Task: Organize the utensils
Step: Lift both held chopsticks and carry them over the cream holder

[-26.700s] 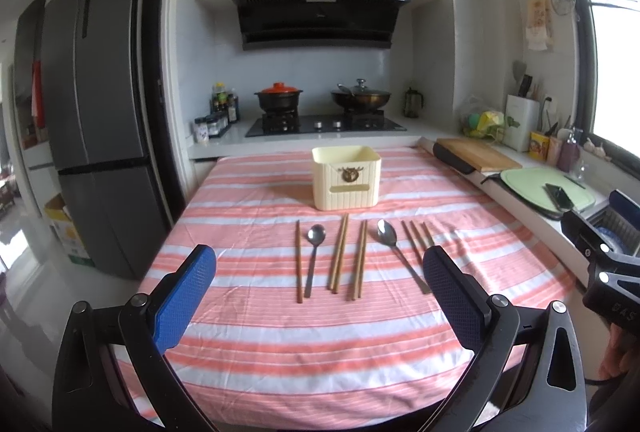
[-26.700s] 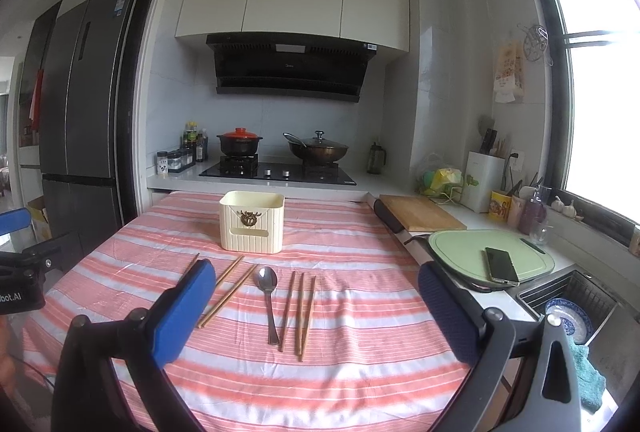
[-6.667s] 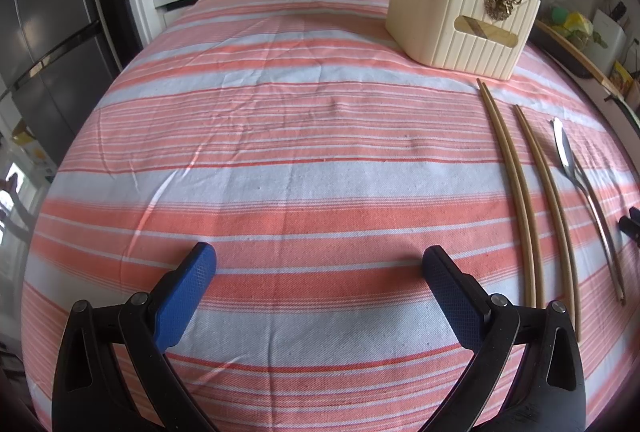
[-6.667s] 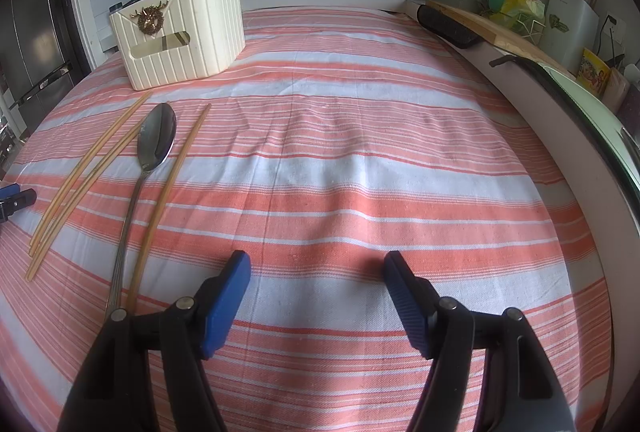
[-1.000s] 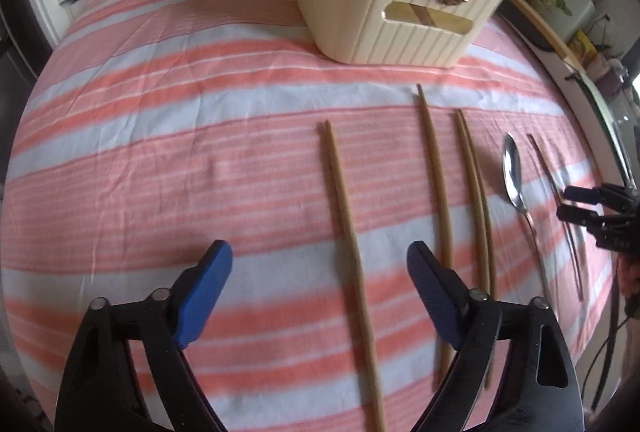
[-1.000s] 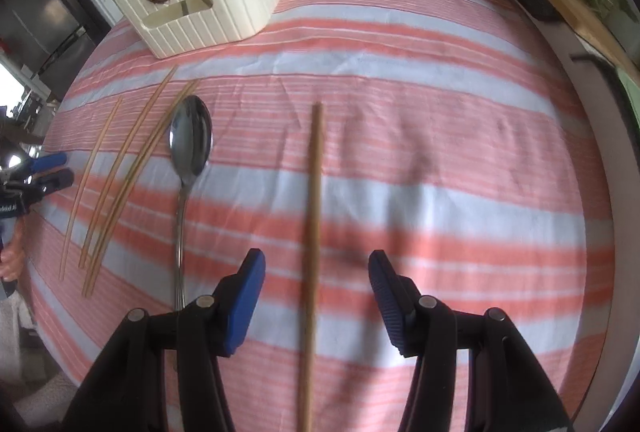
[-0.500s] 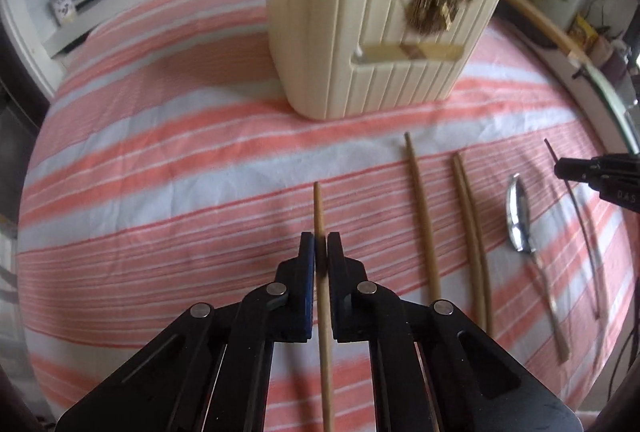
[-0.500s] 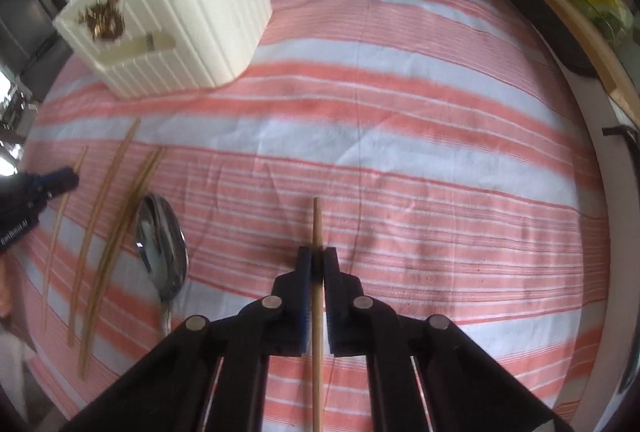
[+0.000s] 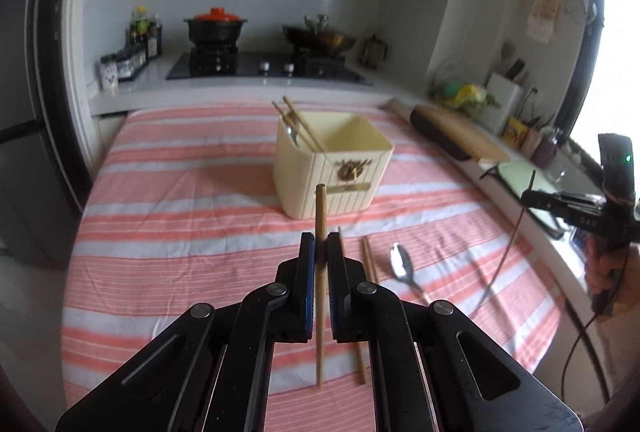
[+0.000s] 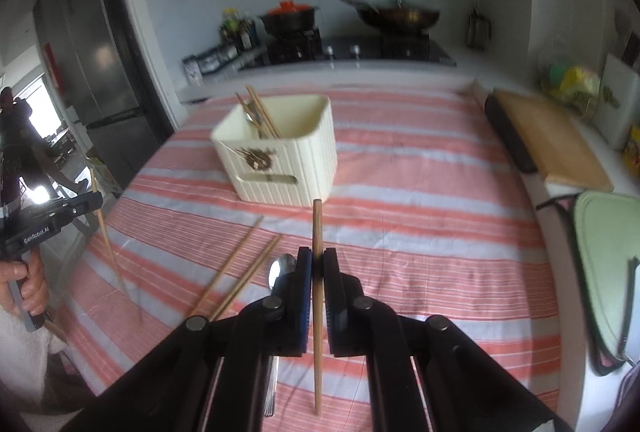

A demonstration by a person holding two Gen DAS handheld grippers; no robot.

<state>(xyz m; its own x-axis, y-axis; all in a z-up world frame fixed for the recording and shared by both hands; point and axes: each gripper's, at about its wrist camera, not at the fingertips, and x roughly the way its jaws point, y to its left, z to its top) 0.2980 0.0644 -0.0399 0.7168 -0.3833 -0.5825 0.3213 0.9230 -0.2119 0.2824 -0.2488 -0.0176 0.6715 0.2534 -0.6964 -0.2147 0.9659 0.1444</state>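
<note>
One chopstick [image 9: 320, 296] was pinched tight in the left gripper [image 9: 319, 257], up off the striped cloth [image 9: 180, 232], in front of the cream box [image 9: 332, 168]. The right gripper [image 10: 317, 266] was clamped on another chopstick [image 10: 317, 308]. A spoon [image 9: 404, 270] & 2 sticks [image 10: 236, 268] lay near the box.

both tongs [image 9: 319, 252] [image 10: 318, 264] clamped tight, tilted downward
</note>
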